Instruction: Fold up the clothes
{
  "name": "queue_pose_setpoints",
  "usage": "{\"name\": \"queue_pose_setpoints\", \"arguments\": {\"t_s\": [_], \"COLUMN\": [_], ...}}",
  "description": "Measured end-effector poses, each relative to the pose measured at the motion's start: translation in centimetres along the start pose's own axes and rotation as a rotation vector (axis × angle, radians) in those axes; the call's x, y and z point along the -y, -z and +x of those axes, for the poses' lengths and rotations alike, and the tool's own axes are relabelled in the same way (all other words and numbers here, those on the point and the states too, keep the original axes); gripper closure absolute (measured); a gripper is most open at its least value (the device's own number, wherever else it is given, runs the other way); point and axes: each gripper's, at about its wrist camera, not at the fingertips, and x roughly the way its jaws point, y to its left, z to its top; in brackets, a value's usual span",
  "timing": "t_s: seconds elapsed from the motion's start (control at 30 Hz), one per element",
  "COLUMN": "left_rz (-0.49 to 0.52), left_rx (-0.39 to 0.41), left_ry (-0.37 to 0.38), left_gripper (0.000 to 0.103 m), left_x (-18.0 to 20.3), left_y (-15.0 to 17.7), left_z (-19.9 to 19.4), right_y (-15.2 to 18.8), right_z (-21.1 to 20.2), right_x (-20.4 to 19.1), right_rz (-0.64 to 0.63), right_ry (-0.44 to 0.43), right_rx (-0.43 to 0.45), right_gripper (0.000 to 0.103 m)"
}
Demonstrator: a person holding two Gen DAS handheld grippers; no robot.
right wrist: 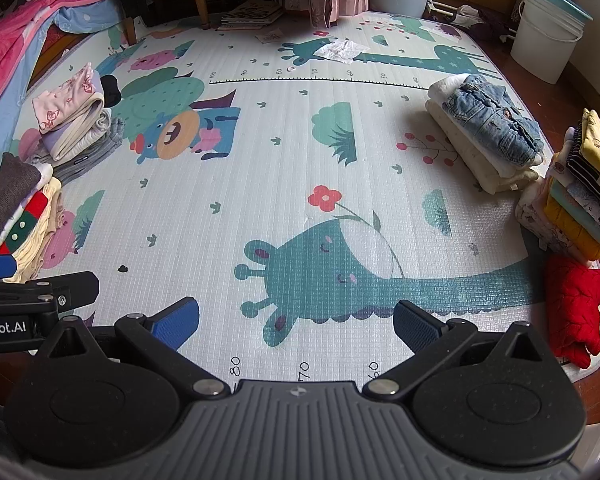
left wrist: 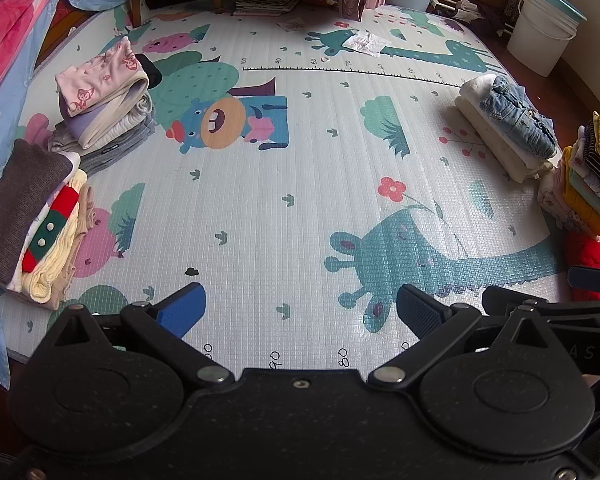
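Covering most of both views, the mat (left wrist: 292, 184) lies bare in the middle, with folded stacks along both edges: knitwear stack (left wrist: 32, 220) and pink stack (left wrist: 104, 104) on the left, denim stack (left wrist: 508, 128) and yellow stack (left wrist: 588, 176) on the right. Folding looks nearly done; only the crumpled red garment (right wrist: 576, 304) seems left. Right wrist view shows it fully; left barely. Left gripper (left wrist: 300, 312) and right gripper (right wrist: 296, 320) both hover spread wide, holding nothing.
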Motion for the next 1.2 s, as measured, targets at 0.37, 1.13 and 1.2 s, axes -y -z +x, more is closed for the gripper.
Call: {"name": "queue_pose_setpoints", "arguments": {"t_s": [0.37,1.13,1.2], "left_rz": [-0.001,-0.050,-0.072], "left_rx": [-0.001,0.027,0.029], "left_ry": [-0.002,-0.081,-0.089], "left_gripper": [0.000,0.000,0.000], "left_x": [0.0,-2.5,-3.2], "left_y": [0.1,0.0,0.0], "left_z": [-0.1,-0.4,-0.4], "right_y": [0.0,-1.2,-1.5], "right_z": [0.1,0.8,0.8], "right_x": [0.1,-3.0,-3.7], "right_rz": [-0.001,-0.060,-0.078], "right_ry": [0.002,0.016,0.014], "right_rx": [-0.002,0.031,0.046], "right_gripper": [0.000,0.000,0.000]}}
